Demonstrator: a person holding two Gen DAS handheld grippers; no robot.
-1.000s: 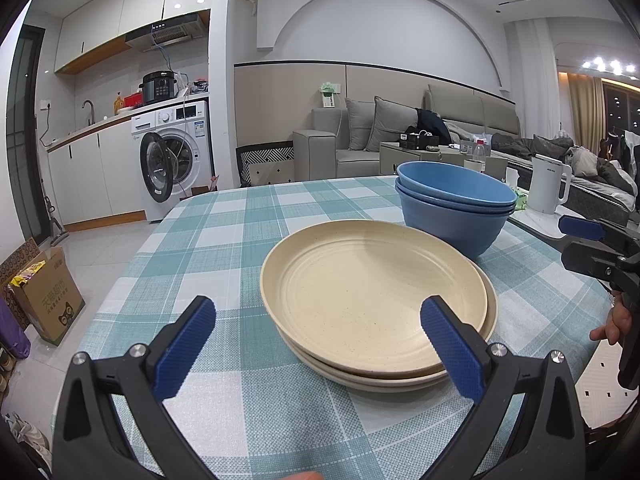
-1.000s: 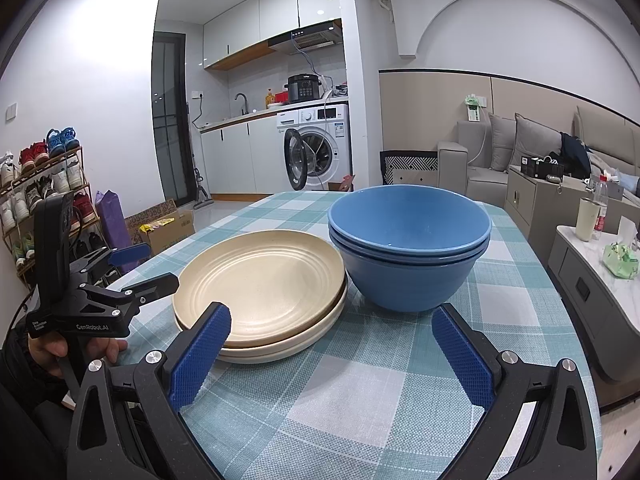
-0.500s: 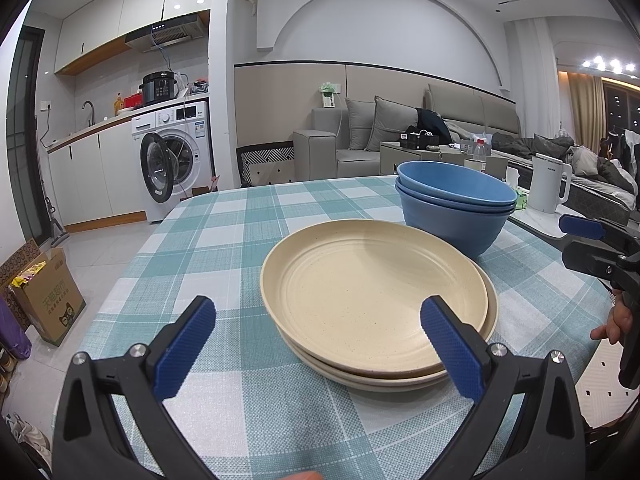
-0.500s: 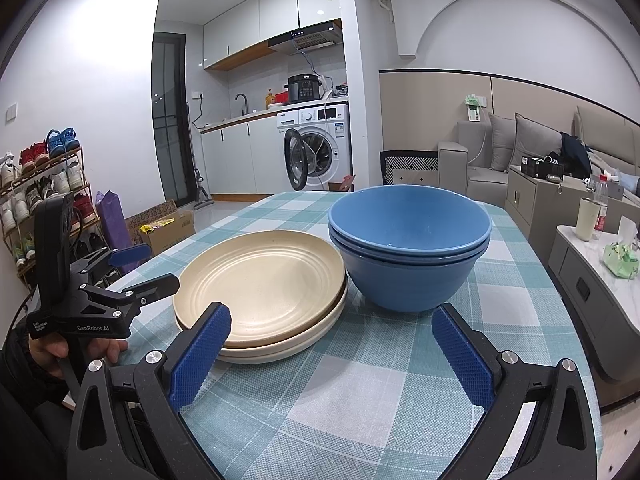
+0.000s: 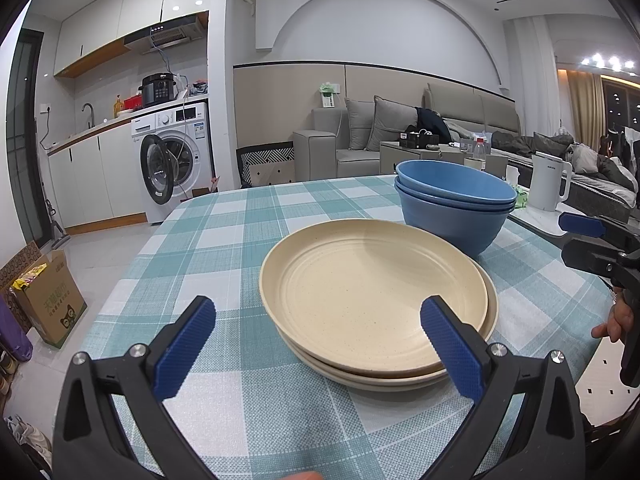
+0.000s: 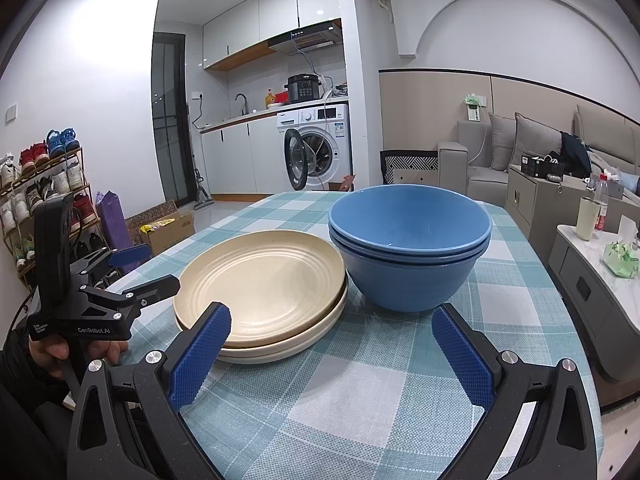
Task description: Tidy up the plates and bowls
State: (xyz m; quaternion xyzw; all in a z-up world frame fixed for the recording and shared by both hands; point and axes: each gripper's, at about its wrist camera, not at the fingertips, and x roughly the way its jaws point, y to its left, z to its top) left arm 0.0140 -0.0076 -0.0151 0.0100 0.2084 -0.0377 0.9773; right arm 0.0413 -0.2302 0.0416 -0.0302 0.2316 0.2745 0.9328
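Note:
Two cream plates (image 5: 372, 292) (image 6: 264, 280) lie stacked on a teal checked tablecloth (image 5: 224, 236) (image 6: 360, 392). Right beside them stand two blue bowls (image 5: 454, 204) (image 6: 408, 248), nested one in the other. My left gripper (image 5: 318, 352) is open just in front of the plate stack, its right pad level with the near rim, nothing between the pads. My right gripper (image 6: 330, 354) is open in front of the bowls and plates, holding nothing. Each gripper also shows in the other's view, the left gripper (image 6: 134, 276) at the left edge and the right gripper (image 5: 592, 240) at the right edge.
A white kettle (image 5: 550, 182) stands on a side table to the right of the dining table. A cardboard box (image 5: 48, 300) sits on the floor at the left, a washing machine (image 5: 172, 160) with its door open behind it. A hand (image 6: 60, 350) grips the left tool.

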